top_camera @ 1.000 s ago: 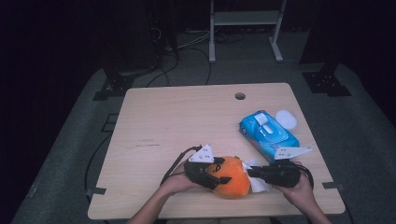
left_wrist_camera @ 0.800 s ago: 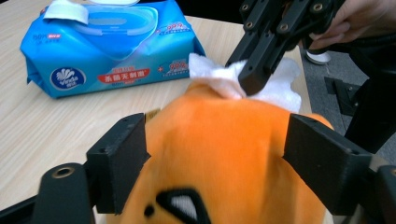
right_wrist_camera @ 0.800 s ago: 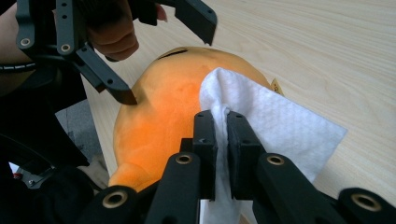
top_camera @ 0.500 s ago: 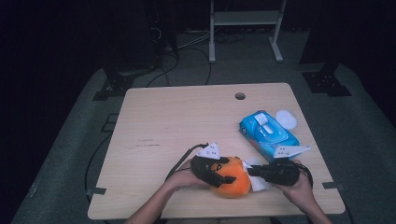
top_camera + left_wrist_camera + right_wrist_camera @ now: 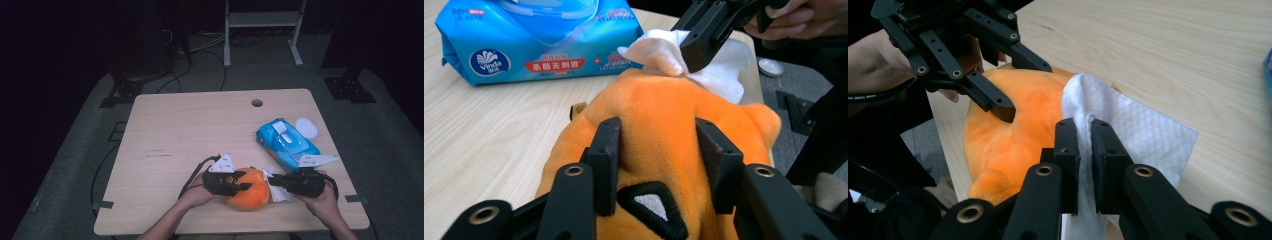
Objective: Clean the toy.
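An orange plush toy (image 5: pixel 252 190) lies near the table's front edge, between the two hands. My left gripper (image 5: pixel 659 132) has just been closing its jaws, and they now press into the toy's soft body (image 5: pixel 659 100) from both sides. My right gripper (image 5: pixel 1084 125) is shut on a bunched white wet wipe (image 5: pixel 1143 132), which rests against the toy's right side (image 5: pixel 998 145). In the high view the left gripper (image 5: pixel 242 182) comes at the toy from the left, and the right gripper (image 5: pixel 273 181) holds the wipe (image 5: pixel 281 194) against it.
A blue pack of wet wipes (image 5: pixel 287 142) lies behind the right hand, with a white round lid (image 5: pixel 306 127) beside it. The wooden table (image 5: pixel 200 130) has a cable hole (image 5: pixel 257 103) near its far edge. Dark floor and stands surround it.
The left gripper's jaws have drawn in onto the plush toy. Both hands stay about where they were, and the wipe is still against the toy.
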A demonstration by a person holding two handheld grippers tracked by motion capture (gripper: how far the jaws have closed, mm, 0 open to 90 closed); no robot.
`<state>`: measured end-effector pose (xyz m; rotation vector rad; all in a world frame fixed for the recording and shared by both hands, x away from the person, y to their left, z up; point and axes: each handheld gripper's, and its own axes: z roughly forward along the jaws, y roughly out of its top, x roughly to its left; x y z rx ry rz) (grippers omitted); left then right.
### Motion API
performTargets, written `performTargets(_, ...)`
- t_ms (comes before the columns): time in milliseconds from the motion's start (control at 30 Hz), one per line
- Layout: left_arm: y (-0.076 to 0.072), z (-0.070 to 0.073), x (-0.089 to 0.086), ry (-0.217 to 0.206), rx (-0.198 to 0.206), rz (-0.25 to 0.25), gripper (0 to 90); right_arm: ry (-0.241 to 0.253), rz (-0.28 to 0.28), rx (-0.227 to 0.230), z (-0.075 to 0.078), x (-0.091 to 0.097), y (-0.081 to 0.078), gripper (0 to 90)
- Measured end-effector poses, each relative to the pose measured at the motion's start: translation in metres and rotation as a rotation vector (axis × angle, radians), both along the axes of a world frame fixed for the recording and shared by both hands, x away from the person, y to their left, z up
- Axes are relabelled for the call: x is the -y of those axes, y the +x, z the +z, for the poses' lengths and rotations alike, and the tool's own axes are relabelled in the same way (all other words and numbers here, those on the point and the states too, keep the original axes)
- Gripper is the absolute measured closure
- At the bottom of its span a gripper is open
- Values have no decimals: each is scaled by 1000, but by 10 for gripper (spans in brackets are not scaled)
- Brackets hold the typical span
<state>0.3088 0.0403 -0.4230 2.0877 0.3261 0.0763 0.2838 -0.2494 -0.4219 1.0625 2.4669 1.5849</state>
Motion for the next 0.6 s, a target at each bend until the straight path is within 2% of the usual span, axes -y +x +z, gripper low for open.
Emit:
performTargets(100,1,4,-1,-1,4,4,608,16,-11,1,1,4,0,820)
performTargets(233,6,11,-7,-6,22,39,623,28,-30,8,2,8,0,820)
performTargets(333,14,19,-18,-17,32,86,623,46,-43,8,3,11,1,821)
performTargets(467,28,32,-32,-20,64,147,623,49,-49,6,3,13,2,821)
performTargets(600,44,42,-46,-25,77,203,620,48,-51,2,2,13,4,821)
